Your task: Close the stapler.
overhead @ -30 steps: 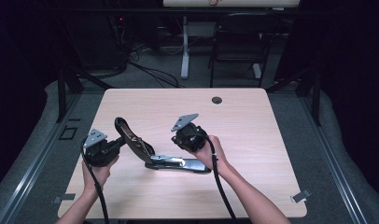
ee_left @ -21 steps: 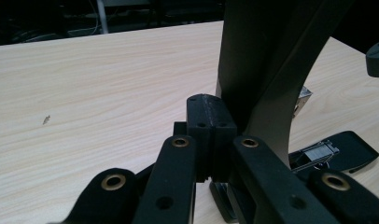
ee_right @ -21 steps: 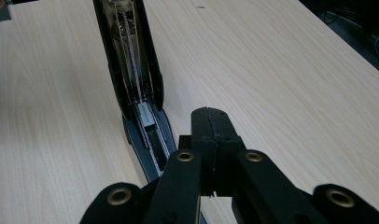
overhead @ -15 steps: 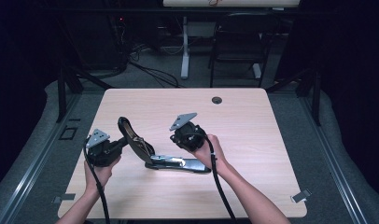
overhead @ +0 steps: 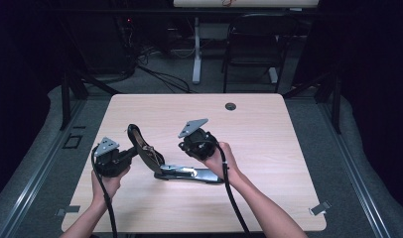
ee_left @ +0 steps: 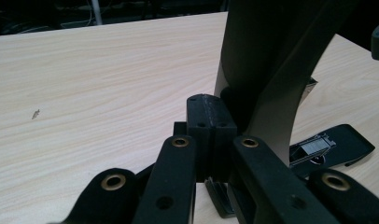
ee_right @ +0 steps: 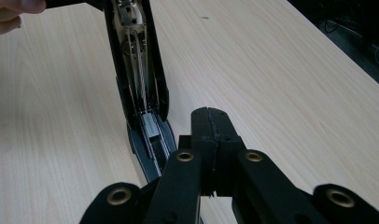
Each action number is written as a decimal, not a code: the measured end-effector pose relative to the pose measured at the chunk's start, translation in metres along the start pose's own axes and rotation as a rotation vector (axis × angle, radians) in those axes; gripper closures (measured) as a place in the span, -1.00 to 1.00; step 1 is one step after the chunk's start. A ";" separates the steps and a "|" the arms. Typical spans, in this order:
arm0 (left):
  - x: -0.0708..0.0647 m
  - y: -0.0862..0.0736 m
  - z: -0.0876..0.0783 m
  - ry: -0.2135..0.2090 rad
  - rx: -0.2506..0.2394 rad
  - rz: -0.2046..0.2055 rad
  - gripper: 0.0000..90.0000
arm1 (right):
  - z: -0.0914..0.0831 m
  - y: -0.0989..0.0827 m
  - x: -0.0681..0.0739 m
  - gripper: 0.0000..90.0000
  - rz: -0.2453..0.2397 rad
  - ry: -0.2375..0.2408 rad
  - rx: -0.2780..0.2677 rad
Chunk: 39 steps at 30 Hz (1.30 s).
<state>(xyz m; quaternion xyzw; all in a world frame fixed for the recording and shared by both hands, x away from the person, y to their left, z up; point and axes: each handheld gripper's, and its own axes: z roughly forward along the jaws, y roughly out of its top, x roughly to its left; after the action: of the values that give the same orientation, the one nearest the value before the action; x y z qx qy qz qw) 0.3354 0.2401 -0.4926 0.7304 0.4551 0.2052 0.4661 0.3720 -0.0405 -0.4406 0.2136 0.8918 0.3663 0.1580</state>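
A black stapler lies swung wide open on the wooden table [overhead: 269,148]. Its base [overhead: 194,174] is flat on the wood and its top arm [overhead: 142,146] stands tilted up to the left. My left gripper [overhead: 133,152] is shut, with nothing between its pads, and its tips are against the raised arm [ee_left: 271,70]. In the left gripper view the jaws [ee_left: 211,105] meet flush and the base [ee_left: 337,144] lies beyond them. My right gripper [overhead: 185,161] is also shut and empty. Its tips [ee_right: 210,116] sit just over the base's magazine [ee_right: 152,135], beside the open arm [ee_right: 136,60].
A small round grommet [overhead: 231,106] sits near the table's far edge. Behind the table stand a dark chair [overhead: 249,49] and a desk leg, with cables on the floor. A metal clip [overhead: 321,208] is at the front right corner. The person's left hand [ee_right: 15,11] holds the other gripper.
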 end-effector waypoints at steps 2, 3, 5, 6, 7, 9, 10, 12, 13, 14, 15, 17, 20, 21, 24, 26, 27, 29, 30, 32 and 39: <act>-0.001 0.001 0.004 -0.002 0.005 0.013 1.00 | 0.002 0.001 0.002 1.00 -0.006 0.005 0.001; -0.001 0.001 0.004 -0.002 0.005 0.013 1.00 | 0.002 0.001 0.002 1.00 -0.006 0.005 0.001; -0.002 0.001 0.005 -0.005 0.012 0.018 1.00 | 0.003 0.003 0.003 1.00 -0.008 0.006 0.002; -0.003 0.001 0.006 -0.008 0.016 0.024 1.00 | 0.003 0.004 0.003 1.00 -0.011 0.005 0.000; -0.003 0.001 0.006 -0.011 0.010 0.023 1.00 | 0.003 0.005 0.004 1.00 -0.010 0.003 -0.005; -0.003 0.001 0.007 -0.012 0.011 0.022 1.00 | 0.003 0.006 0.004 1.00 -0.012 0.006 -0.011; -0.003 0.001 0.007 -0.011 0.012 0.023 1.00 | 0.003 0.008 0.006 1.00 -0.016 0.008 -0.016; -0.003 0.001 0.007 -0.011 0.012 0.023 1.00 | 0.003 0.009 0.006 1.00 -0.023 0.009 -0.008; -0.003 0.000 0.007 -0.011 0.011 0.022 1.00 | 0.004 0.010 0.007 1.00 -0.023 0.009 -0.015; -0.003 0.000 0.006 -0.011 0.012 0.023 1.00 | 0.004 0.012 0.008 1.00 -0.029 0.007 -0.014; -0.003 0.000 0.007 -0.012 0.011 0.022 1.00 | 0.004 0.012 0.009 1.00 -0.028 0.010 -0.017; -0.004 0.000 0.007 -0.011 0.011 0.021 1.00 | 0.004 0.013 0.009 1.00 -0.026 0.011 -0.025; -0.005 0.000 0.007 -0.011 0.007 0.017 1.00 | 0.004 0.017 0.011 1.00 -0.034 0.014 -0.028; -0.005 0.000 0.007 -0.011 0.007 0.017 1.00 | 0.004 0.017 0.011 1.00 -0.034 0.014 -0.028; -0.005 0.000 0.007 -0.009 0.007 0.026 1.00 | 0.003 0.020 0.011 1.00 -0.036 0.014 -0.035; -0.005 0.000 0.007 -0.012 0.007 0.024 1.00 | 0.004 0.022 0.012 1.00 -0.040 0.016 -0.040; -0.005 0.000 0.007 -0.014 0.008 0.027 1.00 | 0.004 0.022 0.012 1.00 -0.041 0.017 -0.042; -0.006 0.000 0.008 -0.020 0.008 0.024 1.00 | 0.004 0.023 0.012 1.00 -0.043 0.019 -0.041; -0.006 0.000 0.009 -0.026 0.012 0.031 1.00 | 0.005 0.024 0.014 1.00 -0.039 0.018 -0.049; -0.007 0.000 0.009 -0.030 0.024 0.035 1.00 | 0.005 0.026 0.015 1.00 -0.049 0.023 -0.044; -0.010 0.001 0.014 -0.048 0.042 0.065 1.00 | 0.005 0.032 0.019 1.00 -0.050 0.026 -0.076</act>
<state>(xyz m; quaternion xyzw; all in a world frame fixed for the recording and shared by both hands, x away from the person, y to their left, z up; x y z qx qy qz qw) 0.3406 0.2242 -0.4973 0.7590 0.4241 0.1932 0.4547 0.3667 -0.0077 -0.4231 0.1803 0.8843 0.3985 0.1632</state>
